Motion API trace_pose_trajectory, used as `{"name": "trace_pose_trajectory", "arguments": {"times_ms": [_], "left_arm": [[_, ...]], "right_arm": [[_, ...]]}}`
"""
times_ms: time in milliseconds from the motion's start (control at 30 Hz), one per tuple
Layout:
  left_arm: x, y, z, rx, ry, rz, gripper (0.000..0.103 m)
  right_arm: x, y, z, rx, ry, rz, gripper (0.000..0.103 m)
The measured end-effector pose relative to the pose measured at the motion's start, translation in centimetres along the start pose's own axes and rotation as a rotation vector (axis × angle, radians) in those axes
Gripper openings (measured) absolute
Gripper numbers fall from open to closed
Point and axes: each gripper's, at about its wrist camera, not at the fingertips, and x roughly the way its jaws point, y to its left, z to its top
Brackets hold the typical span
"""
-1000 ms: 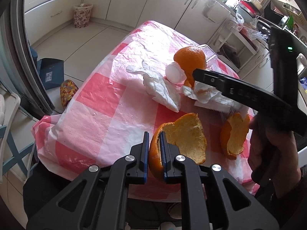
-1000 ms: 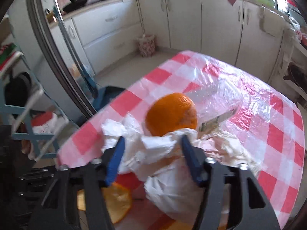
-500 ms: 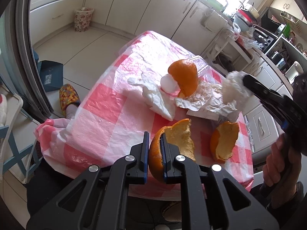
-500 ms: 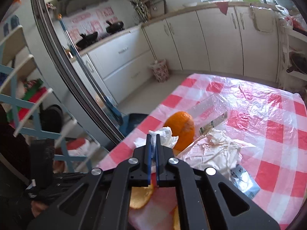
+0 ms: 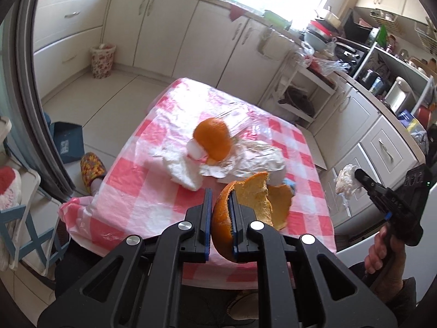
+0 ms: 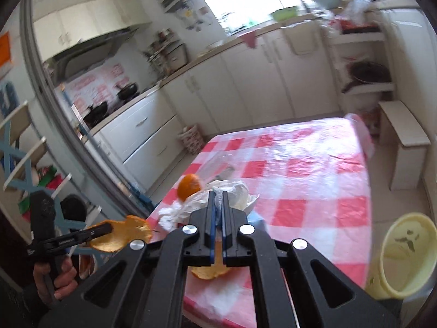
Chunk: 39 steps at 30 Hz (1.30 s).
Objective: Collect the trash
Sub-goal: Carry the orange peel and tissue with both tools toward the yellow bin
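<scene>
My left gripper is shut on a large orange peel and holds it above the near edge of the red-and-white checked table. It also shows in the right wrist view. My right gripper is shut on a crumpled white tissue, seen off the table's right side in the left wrist view. On the table lie an orange, white tissues, crinkled foil wrap and a second peel.
A pale yellow bin stands on the floor by the table's right side. A small floral bin stands by the far cabinets. A blue box and a slipper lie on the floor at left.
My right gripper closed on the tissue, lifted it and carried it away to the right, off the table. My left gripper rose higher with the peel.
</scene>
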Motion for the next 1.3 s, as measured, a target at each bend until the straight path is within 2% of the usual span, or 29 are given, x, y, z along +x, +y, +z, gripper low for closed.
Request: {"name": "trace_pose_trajectory", "arguments": {"times_ms": [100, 267, 533, 1067, 1300], "left_arm": [[-0.5, -2.1, 0.1, 0.031, -0.008, -0.022, 0.011], [-1.1, -5.4, -0.1, 0.079, -0.011, -0.053, 0.011], [-1.2, -9.5, -0.6, 0.145, -0.001, -0.079, 0.011], [-1.3, -14.4, -1.3, 0.227, 0.003, -0.095, 0.011], [-1.6, -15.5, -1.7, 0.246, 0.001, -0.096, 0.011]], "right_arm": [[-1.5, -1.1, 0.1, 0.026, -0.037, -0.021, 0.004], [-2.4, -2.9, -0.5, 0.071, -0.045, -0.053, 0.004], [-4.7, -4.8, -0.8, 0.107, -0.082, -0.063, 0.004], [-7.4, -6.1, -0.8, 0.146, -0.144, -0.066, 0.004], [-8.1, -6.5, -0.8, 0.154, -0.161, -0.065, 0.004]]}}
